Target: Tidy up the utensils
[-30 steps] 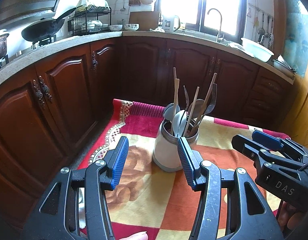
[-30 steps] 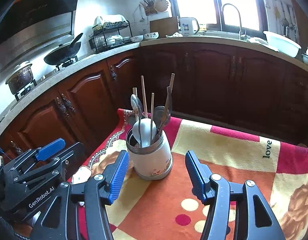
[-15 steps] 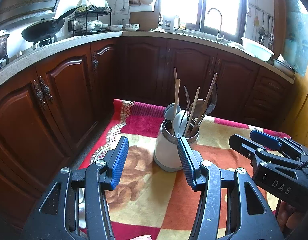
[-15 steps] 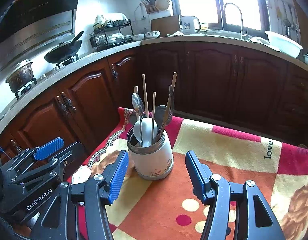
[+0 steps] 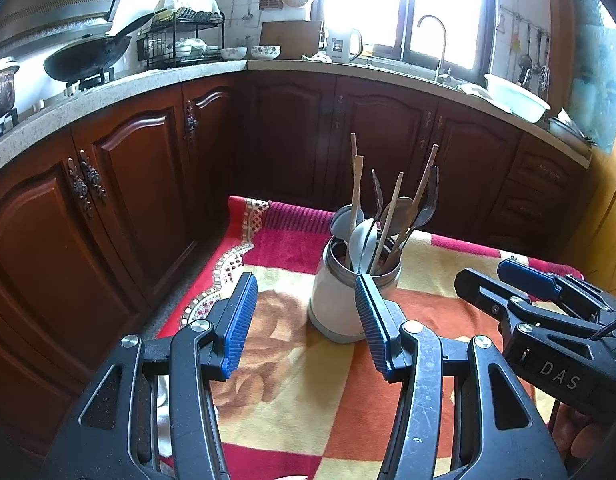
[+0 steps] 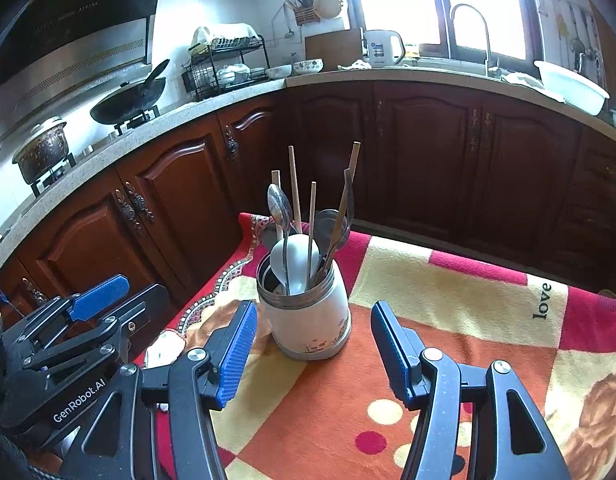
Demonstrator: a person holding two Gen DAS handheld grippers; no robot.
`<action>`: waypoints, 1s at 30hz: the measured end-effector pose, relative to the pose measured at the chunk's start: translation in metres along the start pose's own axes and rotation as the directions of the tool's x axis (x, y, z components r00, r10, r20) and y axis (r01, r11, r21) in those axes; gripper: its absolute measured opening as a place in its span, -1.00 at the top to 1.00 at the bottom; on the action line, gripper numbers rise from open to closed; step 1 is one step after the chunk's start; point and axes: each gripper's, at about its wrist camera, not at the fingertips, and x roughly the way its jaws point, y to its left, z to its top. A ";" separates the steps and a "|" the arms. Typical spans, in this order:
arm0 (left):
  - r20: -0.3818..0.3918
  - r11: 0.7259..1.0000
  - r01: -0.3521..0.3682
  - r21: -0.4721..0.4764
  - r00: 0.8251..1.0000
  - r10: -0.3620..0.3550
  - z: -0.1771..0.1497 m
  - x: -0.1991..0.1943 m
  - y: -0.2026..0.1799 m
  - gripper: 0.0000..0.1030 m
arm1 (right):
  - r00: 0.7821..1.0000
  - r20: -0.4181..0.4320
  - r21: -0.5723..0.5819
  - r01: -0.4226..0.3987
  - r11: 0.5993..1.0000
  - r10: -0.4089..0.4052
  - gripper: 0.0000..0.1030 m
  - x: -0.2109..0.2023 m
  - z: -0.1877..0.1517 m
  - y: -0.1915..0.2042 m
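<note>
A patterned blanket covers the tabletop, and on it stands one white utensil holder, upright near the left edge. Two grippers hover just short of it, the left gripper and right gripper, each with fingers spread and empty. The holder contains four wooden chopsticks and several spoons, their exact number unclear.
</note>
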 end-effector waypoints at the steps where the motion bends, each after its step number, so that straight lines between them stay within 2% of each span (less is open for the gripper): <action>1: -0.002 1.000 0.000 -0.001 1.000 0.000 0.000 0.001 0.000 0.02 | 1.000 -0.003 0.001 0.000 1.000 0.000 -0.11 0.001 0.000 0.000; 30: -0.013 1.000 -0.002 -0.010 1.000 0.002 -0.009 0.009 0.000 0.02 | 1.000 -0.024 0.008 -0.002 1.000 0.002 -0.12 0.011 -0.004 -0.001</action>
